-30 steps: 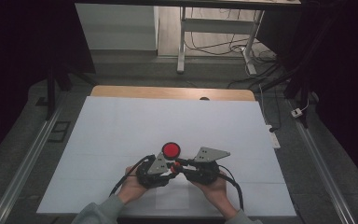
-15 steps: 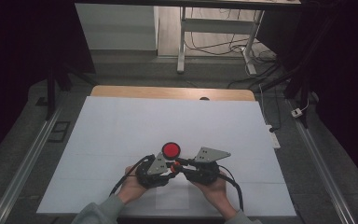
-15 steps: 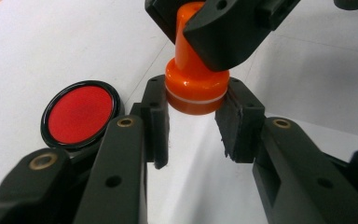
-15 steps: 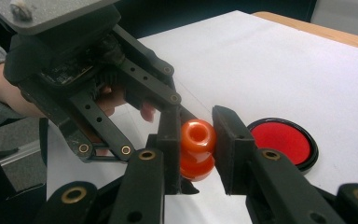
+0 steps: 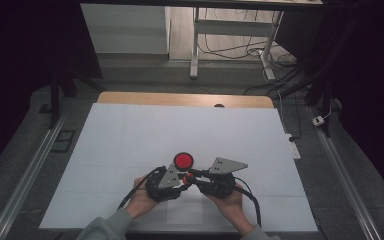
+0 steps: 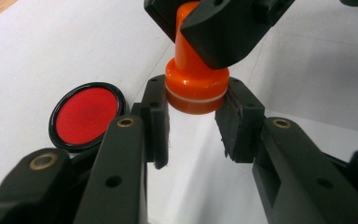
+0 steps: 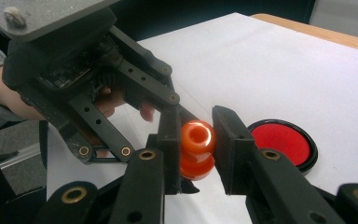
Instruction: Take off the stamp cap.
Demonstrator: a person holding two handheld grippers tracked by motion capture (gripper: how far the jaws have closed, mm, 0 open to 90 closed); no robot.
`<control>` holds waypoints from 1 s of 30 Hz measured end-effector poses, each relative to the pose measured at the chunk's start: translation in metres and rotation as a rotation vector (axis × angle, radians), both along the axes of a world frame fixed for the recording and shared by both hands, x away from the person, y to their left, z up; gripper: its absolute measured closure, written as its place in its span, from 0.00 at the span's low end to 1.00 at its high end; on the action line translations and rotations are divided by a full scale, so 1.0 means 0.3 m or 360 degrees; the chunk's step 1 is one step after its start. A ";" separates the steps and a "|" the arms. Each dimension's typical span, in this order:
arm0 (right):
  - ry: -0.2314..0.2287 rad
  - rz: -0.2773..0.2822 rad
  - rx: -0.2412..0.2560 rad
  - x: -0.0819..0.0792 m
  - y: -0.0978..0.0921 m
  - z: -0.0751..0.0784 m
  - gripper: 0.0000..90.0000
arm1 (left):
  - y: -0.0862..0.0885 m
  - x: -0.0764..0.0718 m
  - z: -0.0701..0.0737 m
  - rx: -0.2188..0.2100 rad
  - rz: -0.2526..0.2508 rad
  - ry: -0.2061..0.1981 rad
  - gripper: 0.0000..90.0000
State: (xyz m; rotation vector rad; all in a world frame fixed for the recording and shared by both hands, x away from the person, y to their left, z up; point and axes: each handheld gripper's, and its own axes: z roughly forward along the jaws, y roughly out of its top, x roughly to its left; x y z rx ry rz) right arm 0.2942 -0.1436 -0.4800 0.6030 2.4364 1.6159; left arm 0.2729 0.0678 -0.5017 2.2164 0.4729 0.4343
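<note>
Right now your orange stamp (image 6: pixel 196 79) sits near the surface's (image 5: pixel 130 130) front edge, its handle clamped in your right gripper (image 7: pixel 196 140). Your left gripper (image 6: pixel 193 121) brackets its base, jaws slightly apart. Just beside lies the red ink pad (image 5: pixel 183 160); open room stretches beyond.

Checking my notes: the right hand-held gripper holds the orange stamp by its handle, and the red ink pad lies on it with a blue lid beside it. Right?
Not quite. The right hand-held gripper does hold the orange stamp by its handle, but the red ink pad lies on the white table beside the stamp, with no blue lid; the left gripper view shows it.
</note>
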 end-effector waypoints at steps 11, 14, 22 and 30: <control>0.0001 -0.0013 0.0010 -0.001 0.000 -0.002 0.81 | 0.000 0.001 -0.001 -0.0001 -0.0003 -0.0002 0.72; 0.0002 -0.0013 0.0010 -0.001 0.000 -0.002 0.81 | -0.001 -0.002 -0.001 0.0011 0.0001 -0.0021 0.72; 0.0005 -0.0017 0.0012 -0.001 0.001 -0.003 0.81 | 0.000 0.000 -0.003 0.0012 -0.0003 -0.0019 0.72; -0.0056 -0.0130 0.0124 0.000 -0.041 0.027 0.81 | 0.021 0.017 -0.035 0.0021 0.0068 0.0081 0.72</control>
